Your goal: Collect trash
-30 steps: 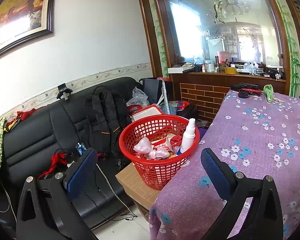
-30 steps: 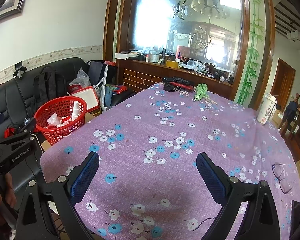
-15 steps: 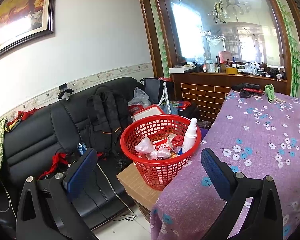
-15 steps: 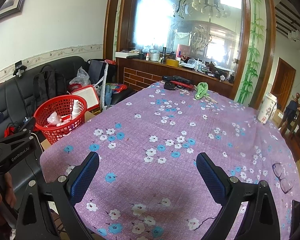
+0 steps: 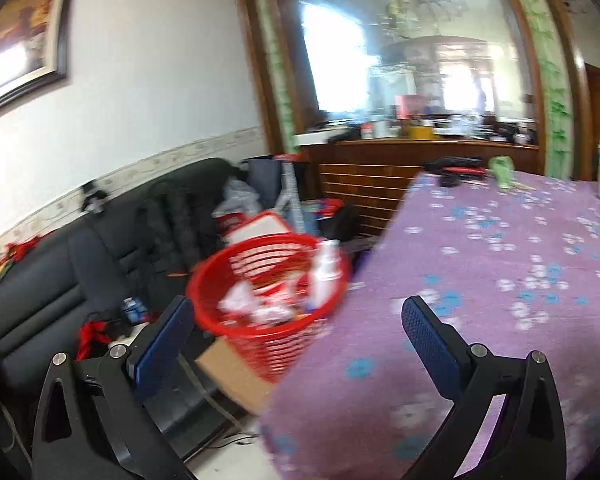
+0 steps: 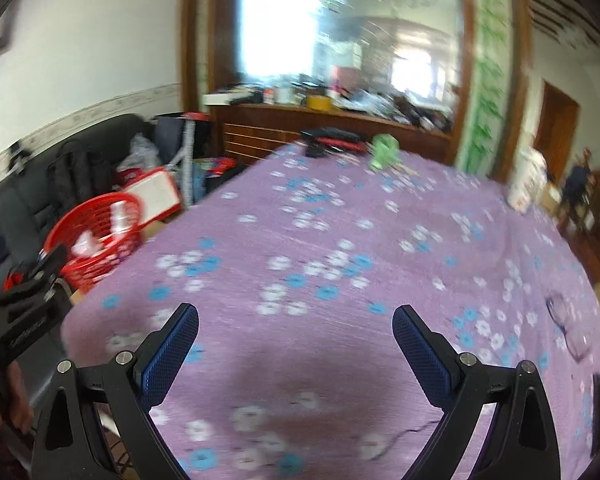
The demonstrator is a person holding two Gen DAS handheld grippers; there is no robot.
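A red basket stands on a cardboard box beside the table's left edge, holding crumpled wrappers and a white spray bottle. It also shows in the right wrist view. My left gripper is open and empty, close in front of the basket at the table corner. My right gripper is open and empty above the purple flowered tablecloth. A green crumpled thing and a paper cup sit at the table's far side. Both views are blurred.
A black sofa with a backpack and bags runs along the left wall. Black and red tools lie at the table's far edge. Glasses lie at the right edge. A wooden counter stands behind.
Both views have swung to the right with motion blur. The left gripper's view now shows more of the table and the cup; the basket sits lower left. Both grippers stay open.
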